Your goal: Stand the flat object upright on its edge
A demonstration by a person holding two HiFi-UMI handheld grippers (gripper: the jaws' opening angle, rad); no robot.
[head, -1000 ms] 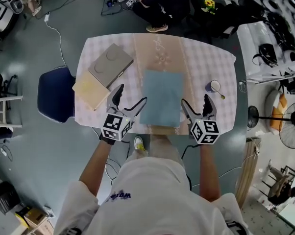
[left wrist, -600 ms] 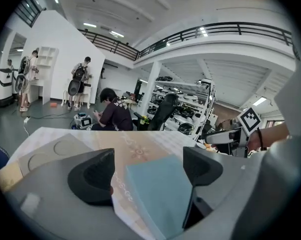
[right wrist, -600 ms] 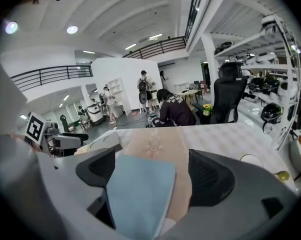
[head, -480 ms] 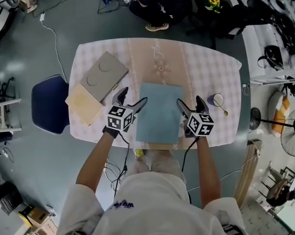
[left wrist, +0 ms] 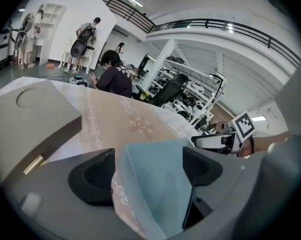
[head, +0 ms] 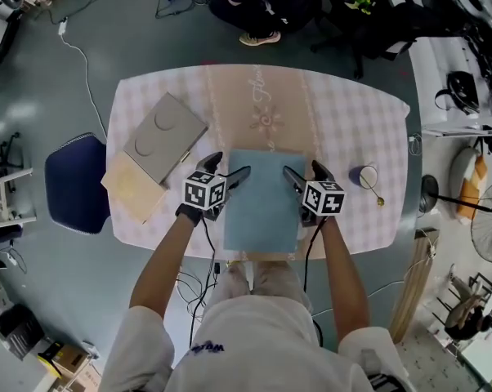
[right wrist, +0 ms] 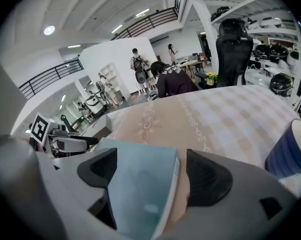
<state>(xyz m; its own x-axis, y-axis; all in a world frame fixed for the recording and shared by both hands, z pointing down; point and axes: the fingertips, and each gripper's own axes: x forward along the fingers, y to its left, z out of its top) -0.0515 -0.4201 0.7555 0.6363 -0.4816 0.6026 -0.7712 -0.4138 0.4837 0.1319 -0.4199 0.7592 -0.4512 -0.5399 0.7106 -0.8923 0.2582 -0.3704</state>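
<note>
One blue book (head: 261, 198) — two boxes (head: 158, 135) (head: 133, 188), one cup (head: 363, 175).

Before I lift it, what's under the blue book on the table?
The blue book lies flat on the tablecloth's beige runner, which shows beyond its far edge. Anything directly beneath is covered.

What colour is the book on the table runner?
The book is plain light blue; the head view shows it best.

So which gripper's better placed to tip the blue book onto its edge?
Right, narrowly: left gripper and right gripper both straddle side edges of the blue book, open, but the right's jaws have just been closing round it.
</note>
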